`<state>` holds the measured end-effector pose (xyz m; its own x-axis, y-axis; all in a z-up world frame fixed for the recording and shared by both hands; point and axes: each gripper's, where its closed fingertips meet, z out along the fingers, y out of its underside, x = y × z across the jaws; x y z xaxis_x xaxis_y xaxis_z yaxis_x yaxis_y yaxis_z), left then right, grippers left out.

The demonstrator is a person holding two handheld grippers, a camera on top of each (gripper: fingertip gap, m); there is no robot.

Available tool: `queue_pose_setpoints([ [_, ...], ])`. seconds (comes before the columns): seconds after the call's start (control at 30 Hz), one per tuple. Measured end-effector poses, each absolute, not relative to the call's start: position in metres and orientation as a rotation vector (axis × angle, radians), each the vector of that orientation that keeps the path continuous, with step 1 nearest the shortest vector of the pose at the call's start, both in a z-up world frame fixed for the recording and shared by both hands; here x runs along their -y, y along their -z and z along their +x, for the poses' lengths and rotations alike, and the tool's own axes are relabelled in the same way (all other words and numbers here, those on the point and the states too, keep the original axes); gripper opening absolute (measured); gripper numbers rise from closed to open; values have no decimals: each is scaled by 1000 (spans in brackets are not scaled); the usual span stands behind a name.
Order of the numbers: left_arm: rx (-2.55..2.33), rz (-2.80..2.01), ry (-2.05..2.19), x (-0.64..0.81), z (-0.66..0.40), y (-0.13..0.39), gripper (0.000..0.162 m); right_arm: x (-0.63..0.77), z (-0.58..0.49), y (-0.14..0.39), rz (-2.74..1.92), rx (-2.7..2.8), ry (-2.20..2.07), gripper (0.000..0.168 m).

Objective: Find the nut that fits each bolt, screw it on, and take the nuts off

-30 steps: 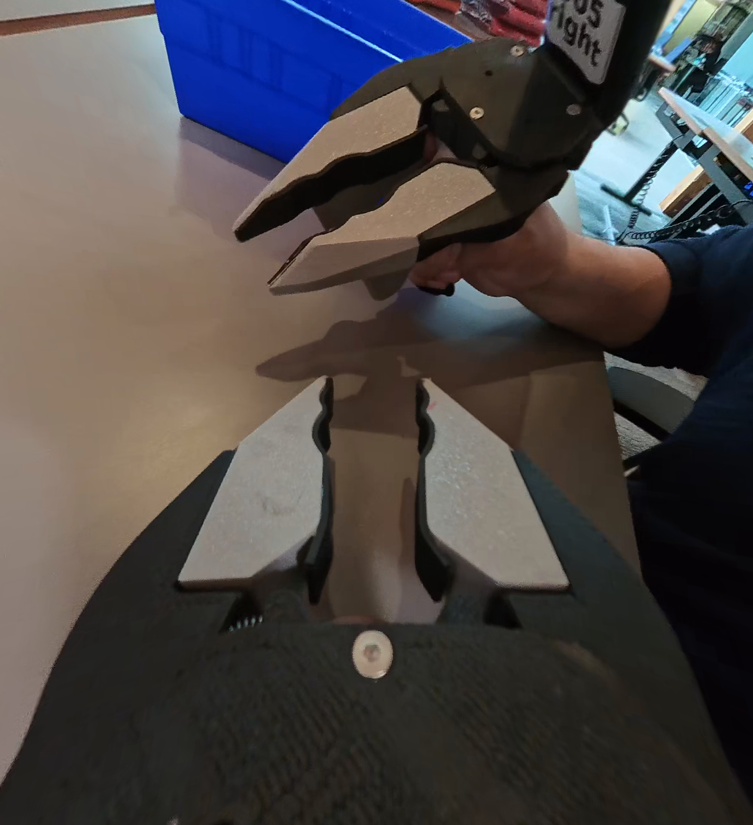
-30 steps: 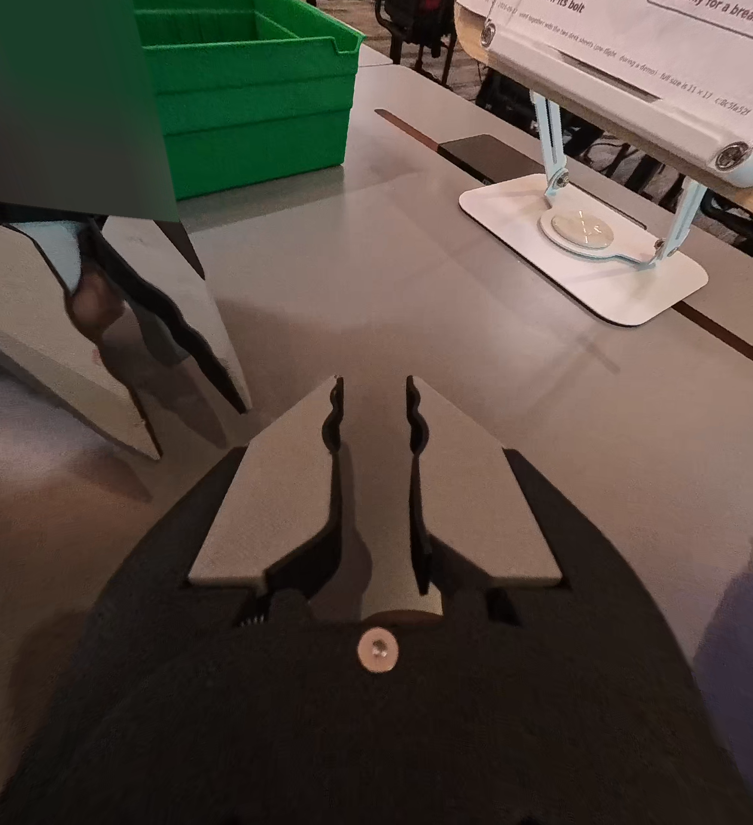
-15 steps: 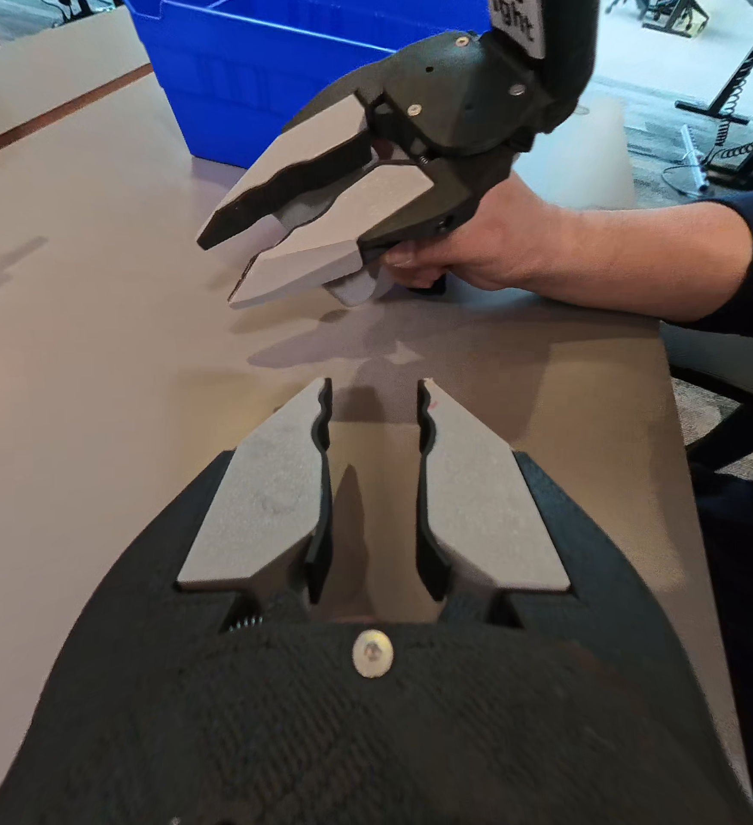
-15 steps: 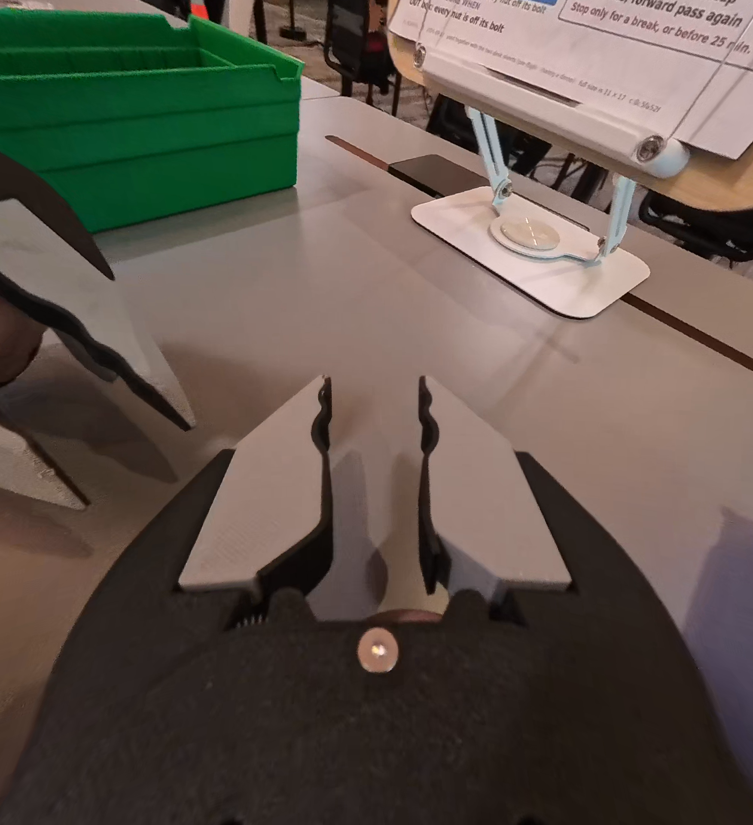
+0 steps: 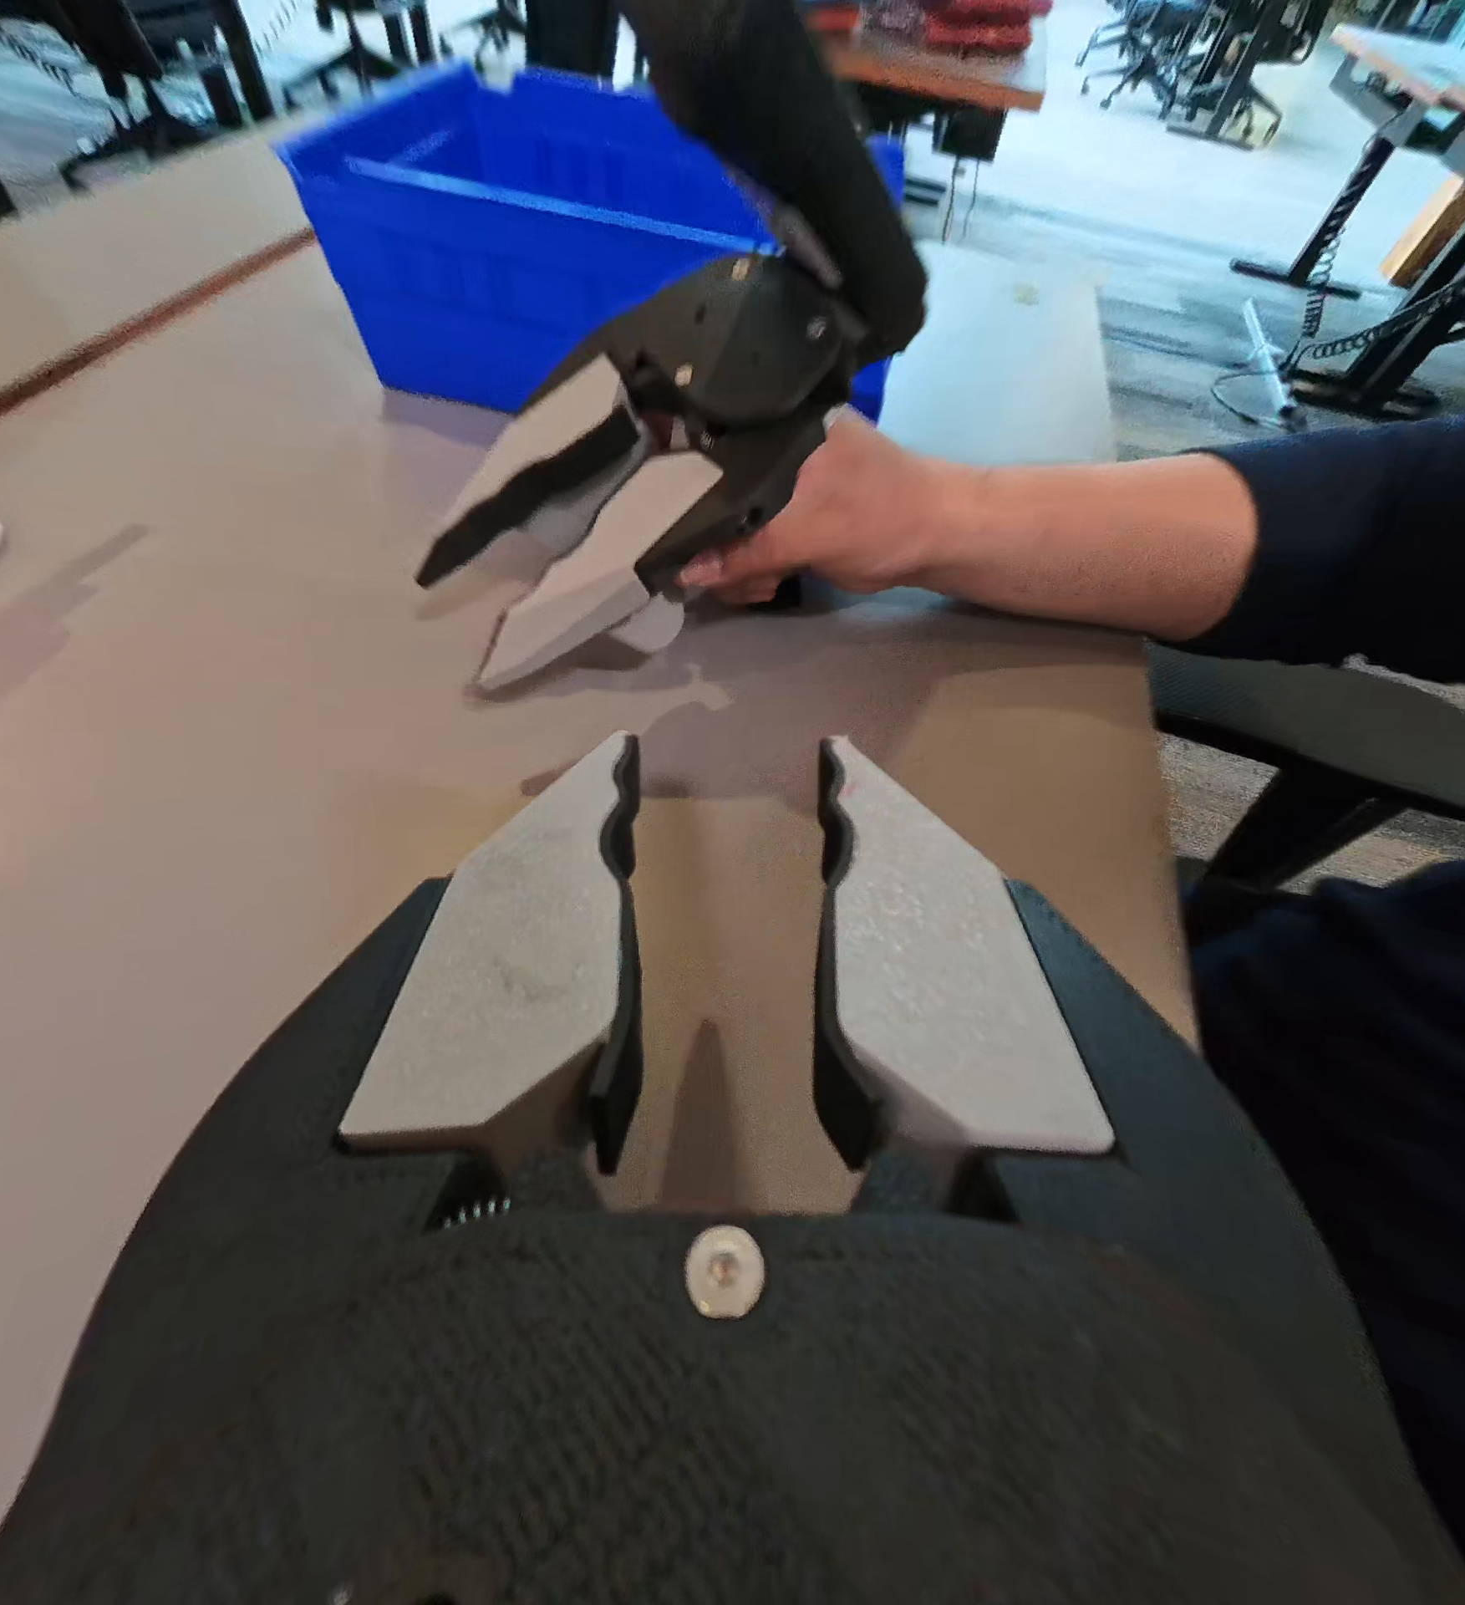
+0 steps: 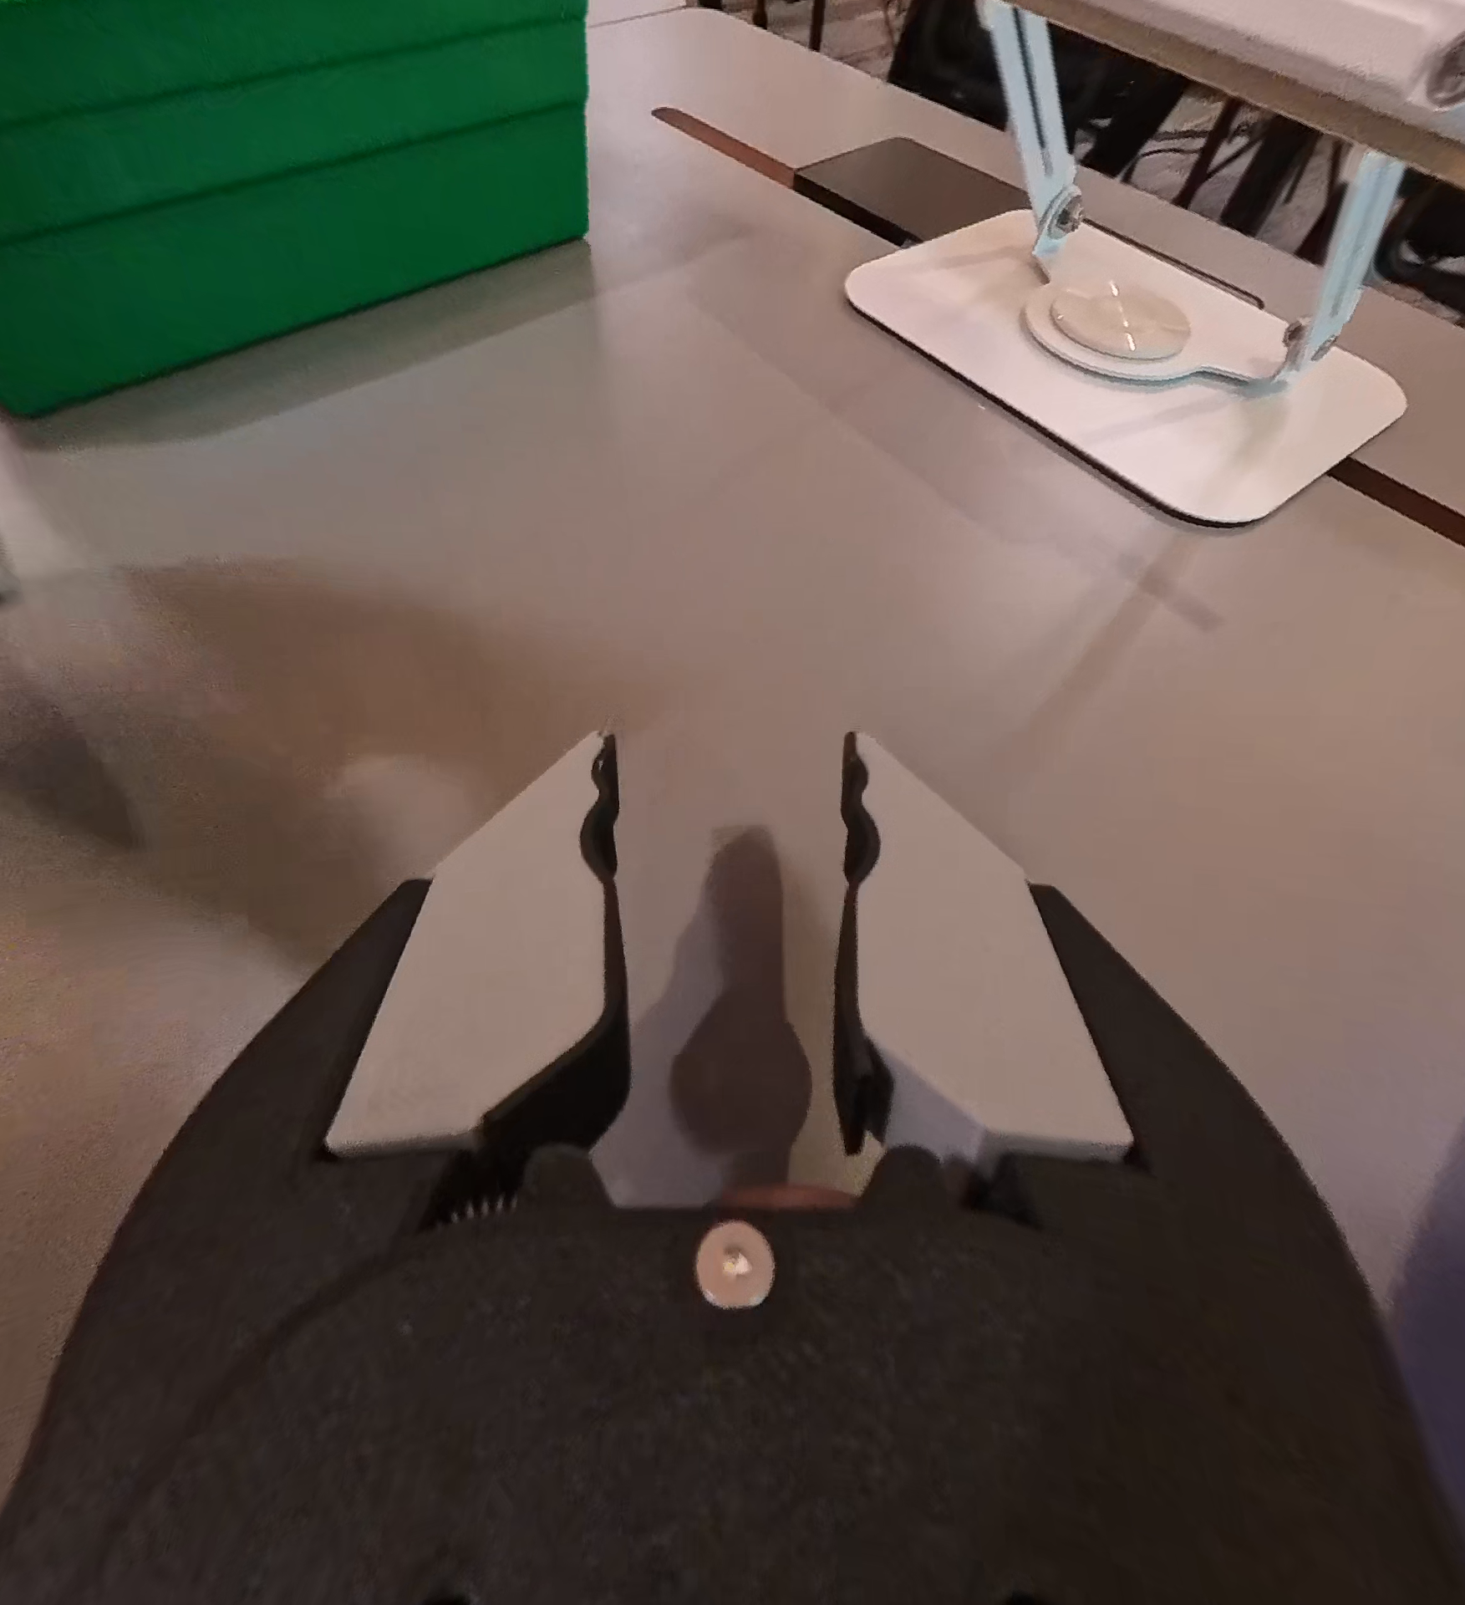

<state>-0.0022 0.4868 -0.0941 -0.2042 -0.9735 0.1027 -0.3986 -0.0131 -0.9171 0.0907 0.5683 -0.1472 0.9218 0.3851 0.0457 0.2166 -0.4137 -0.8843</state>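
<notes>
place: open office/lab | desks point(image 5: 1441, 95); chairs point(image 5: 1145, 35); blue bin point(image 5: 494, 287); green bin point(image 6: 234, 200)

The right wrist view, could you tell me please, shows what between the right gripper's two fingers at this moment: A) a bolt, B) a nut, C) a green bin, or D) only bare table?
D: the right gripper has its fingers apart with only the grey table and a shadow between them, while the green bin sits far off at upper left.
</notes>
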Motion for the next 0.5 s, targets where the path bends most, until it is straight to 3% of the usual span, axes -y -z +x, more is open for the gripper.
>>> queue_pose_setpoints([
  [0.23, -1713, -1730, 658, -587, -168, 62, 39, -558, 78, 156, -2060, 496, -227, 48],
  [0.33, -1628, -1995, 396, -656, -231, 77, 45, -556, 74, 157, -2062, 518, -238, 47],
  [0.5, -1602, -2380, 393, -694, -269, 135, 47, -555, 71, 158, -2066, 528, -235, 46],
])
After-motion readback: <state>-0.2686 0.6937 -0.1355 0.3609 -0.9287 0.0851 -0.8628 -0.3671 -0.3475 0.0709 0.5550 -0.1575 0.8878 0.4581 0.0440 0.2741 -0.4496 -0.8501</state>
